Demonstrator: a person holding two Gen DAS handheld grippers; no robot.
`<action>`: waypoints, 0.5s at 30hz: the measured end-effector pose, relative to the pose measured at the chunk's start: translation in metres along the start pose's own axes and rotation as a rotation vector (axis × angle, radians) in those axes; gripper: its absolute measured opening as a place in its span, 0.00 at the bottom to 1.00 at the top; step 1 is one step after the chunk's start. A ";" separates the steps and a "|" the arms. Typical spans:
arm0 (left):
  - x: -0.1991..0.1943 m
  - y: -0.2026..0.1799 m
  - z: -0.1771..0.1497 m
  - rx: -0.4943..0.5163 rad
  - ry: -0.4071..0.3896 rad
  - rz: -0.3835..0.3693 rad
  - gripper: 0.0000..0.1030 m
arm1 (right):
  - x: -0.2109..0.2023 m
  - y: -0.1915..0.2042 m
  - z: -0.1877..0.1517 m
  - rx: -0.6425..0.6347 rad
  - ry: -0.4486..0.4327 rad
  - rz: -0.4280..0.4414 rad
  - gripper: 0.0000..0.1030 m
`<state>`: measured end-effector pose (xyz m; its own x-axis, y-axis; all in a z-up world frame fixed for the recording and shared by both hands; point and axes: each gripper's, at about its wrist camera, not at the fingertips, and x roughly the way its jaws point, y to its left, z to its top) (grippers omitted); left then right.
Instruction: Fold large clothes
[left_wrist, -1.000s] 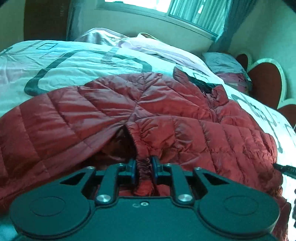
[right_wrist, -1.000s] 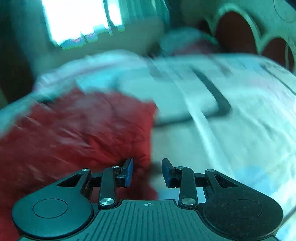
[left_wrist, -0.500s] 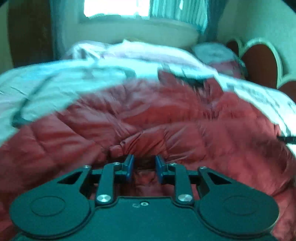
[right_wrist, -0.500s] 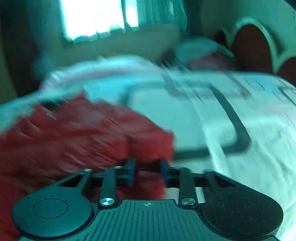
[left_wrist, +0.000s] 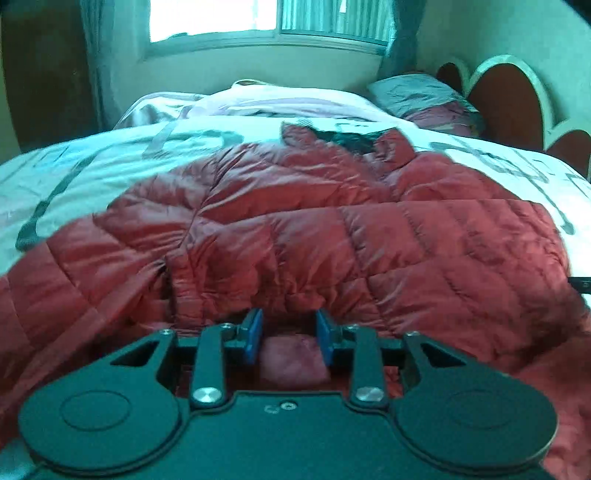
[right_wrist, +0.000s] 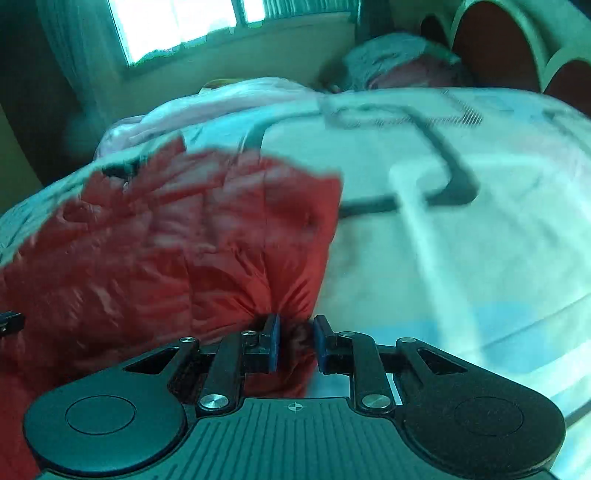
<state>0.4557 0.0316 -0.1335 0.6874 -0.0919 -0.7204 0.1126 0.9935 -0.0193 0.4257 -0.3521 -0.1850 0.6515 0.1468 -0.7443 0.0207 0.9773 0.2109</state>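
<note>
Spread across a pale printed bedspread (left_wrist: 92, 162): a dark red quilted puffer jacket (left_wrist: 332, 236), collar with dark lining toward 12 o'clock, hem toward 6 o'clock. Folded over on top, running from 9 toward 3 o'clock in the left wrist view, one quilted panel with its lower edge just ahead of the fingertips.

Left gripper (left_wrist: 288, 334): jaws opening, blue pads standing apart, a soft red bulge of jacket lying between them but not visibly pressed by either pad. Bare bedspread at 10 and 11 o'clock, also a strip at 2 o'clock beside the jacket's right edge. Dark tip of some object poking in at 3 o'clock, too small to identify.

Right gripper (right_wrist: 295, 341): narrowly set, pads pinching a gathered fold of red fabric at the jacket's right-hand corner, creases radiating up from the grip. Jacket filling 9 to 11 o'clock in the right wrist view; its straight side edge rising toward 12 o'clock. Wide open bedspread from 1 through 4 o'clock, marked with dark grey lines.

At the far side: a rumpled pink sheet (right_wrist: 221, 99), a grey and red pillow (left_wrist: 424, 96), a rounded red headboard with white trim (left_wrist: 509, 96), and a bright window (left_wrist: 214, 14) with curtains.
</note>
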 end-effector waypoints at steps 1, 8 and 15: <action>-0.001 0.001 0.003 -0.006 0.004 0.009 0.31 | -0.003 0.000 0.003 0.014 0.004 -0.007 0.20; -0.012 -0.002 -0.003 0.005 0.008 0.008 0.47 | -0.024 0.022 -0.012 -0.103 -0.019 -0.009 0.20; -0.038 0.013 -0.008 -0.046 -0.069 0.059 0.89 | -0.042 0.030 -0.010 -0.051 -0.078 -0.068 0.39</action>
<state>0.4253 0.0486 -0.1112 0.7399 -0.0360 -0.6718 0.0388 0.9992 -0.0108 0.3915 -0.3273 -0.1531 0.7071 0.0693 -0.7037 0.0297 0.9914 0.1274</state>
